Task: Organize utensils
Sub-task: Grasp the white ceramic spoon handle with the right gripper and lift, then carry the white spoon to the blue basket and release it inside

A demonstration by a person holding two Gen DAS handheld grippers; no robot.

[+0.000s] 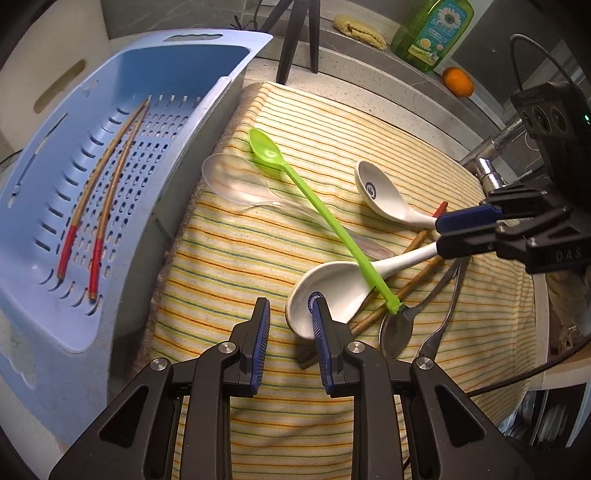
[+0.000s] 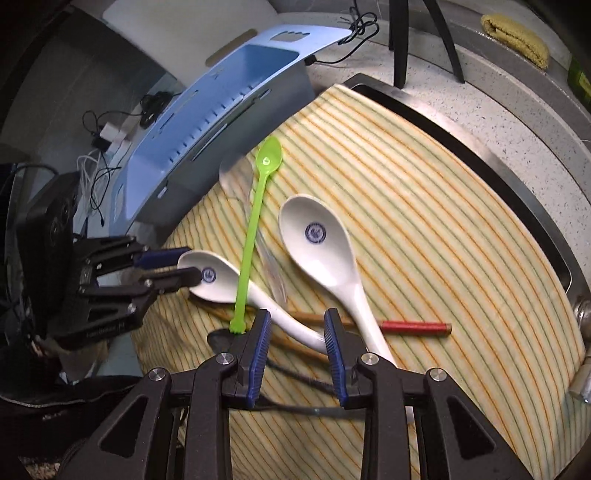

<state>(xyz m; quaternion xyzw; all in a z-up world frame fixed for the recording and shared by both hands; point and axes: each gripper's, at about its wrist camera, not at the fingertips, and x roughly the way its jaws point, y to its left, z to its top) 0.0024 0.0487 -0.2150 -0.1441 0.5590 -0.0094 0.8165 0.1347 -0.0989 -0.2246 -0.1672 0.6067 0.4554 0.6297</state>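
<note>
On the striped cloth (image 1: pixel 258 258) lie a green plastic spoon (image 1: pixel 314 206), a clear plastic spoon (image 1: pixel 232 181), two white ceramic spoons, a red-tipped chopstick (image 2: pixel 413 326) and two metal spoons (image 1: pixel 397 332). My left gripper (image 1: pixel 291 310) is open, its fingers straddling the bowl rim of the nearer ceramic spoon (image 1: pixel 332 288), one finger inside the bowl. My right gripper (image 2: pixel 297 323) is open around that same spoon's handle (image 2: pixel 295 325) without pressing it. The second ceramic spoon (image 2: pixel 321 240) lies beside it. Two red-tipped chopsticks (image 1: pixel 96 206) rest in the blue basket (image 1: pixel 55 184).
The blue basket (image 2: pixel 221 92) stands left of the cloth. Tripod legs (image 1: pixel 295 37), a yellow sponge (image 1: pixel 360 31), a green soap bottle (image 1: pixel 432 33) and an orange (image 1: pixel 458 82) line the back. A faucet (image 1: pixel 487 173) and the sink rim (image 2: pixel 480 147) are at the right.
</note>
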